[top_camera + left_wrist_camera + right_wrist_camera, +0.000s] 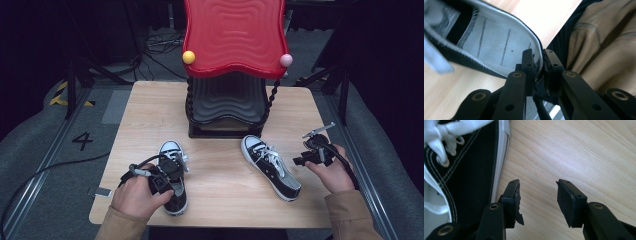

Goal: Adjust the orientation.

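My left hand-held gripper (538, 65) pinches the heel rim of the left shoe (173, 176) at the tabletop's (220, 180) near left; thin hold, it may slip. My right hand-held gripper (537, 200) gapes beside the right shoe (271, 166).

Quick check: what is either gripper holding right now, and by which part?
The left gripper is shut on the left shoe, pinching its heel rim. The right gripper is open and empty, beside the right shoe on the table.
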The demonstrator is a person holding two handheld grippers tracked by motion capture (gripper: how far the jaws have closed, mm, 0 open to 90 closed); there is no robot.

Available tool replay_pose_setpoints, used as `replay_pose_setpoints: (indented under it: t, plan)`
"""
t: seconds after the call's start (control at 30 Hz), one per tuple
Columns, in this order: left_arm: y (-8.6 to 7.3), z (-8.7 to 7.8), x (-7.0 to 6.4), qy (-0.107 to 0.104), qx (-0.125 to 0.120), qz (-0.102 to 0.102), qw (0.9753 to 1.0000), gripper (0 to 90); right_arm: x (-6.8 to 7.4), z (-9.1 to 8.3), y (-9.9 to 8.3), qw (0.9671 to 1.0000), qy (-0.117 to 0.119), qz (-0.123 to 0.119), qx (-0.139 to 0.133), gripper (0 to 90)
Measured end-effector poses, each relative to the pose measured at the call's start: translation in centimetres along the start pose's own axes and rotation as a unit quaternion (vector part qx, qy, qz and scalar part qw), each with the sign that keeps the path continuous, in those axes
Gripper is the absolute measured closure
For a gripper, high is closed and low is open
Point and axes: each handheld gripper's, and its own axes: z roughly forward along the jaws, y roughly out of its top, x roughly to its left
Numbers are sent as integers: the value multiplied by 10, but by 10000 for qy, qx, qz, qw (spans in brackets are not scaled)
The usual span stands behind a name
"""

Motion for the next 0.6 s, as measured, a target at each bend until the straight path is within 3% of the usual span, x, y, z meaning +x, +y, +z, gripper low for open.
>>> replay_pose_setpoints:
  t: [0.07,0.1,0.13,0.17,0.23,0.33,0.5,0.57,0.6]
  plan:
    - [-8,-2,6,154,53,-235,9996,813,1,2,4,10000,-45,-16,40,537]
    - [-15,-4,12,363,62,-453,9983,850,2,4,7,9999,-81,-39,70,536]
    - [-15,-4,12,363,62,-453,9983,868,2,4,7,9999,-81,-39,70,536]
    - [-20,-5,17,629,148,-653,9958,868,3,4,8,9999,-53,-60,62,536]
    - [-27,-5,28,879,215,-904,9918,869,4,6,9,9999,-43,-76,63,536]
    - [-36,-4,45,847,131,-1234,9886,869,5,9,10,9999,-31,-107,115,535]
    - [-39,-4,49,634,-49,-1196,9908,834,4,9,9,9999,-25,-85,127,535]
    - [-36,-6,48,486,-326,-1065,9926,748,3,9,8,9999,-16,-76,128,535]
    - [-34,-7,46,514,-467,-1062,9919,735,3,9,8,9999,-15,-63,128,534]
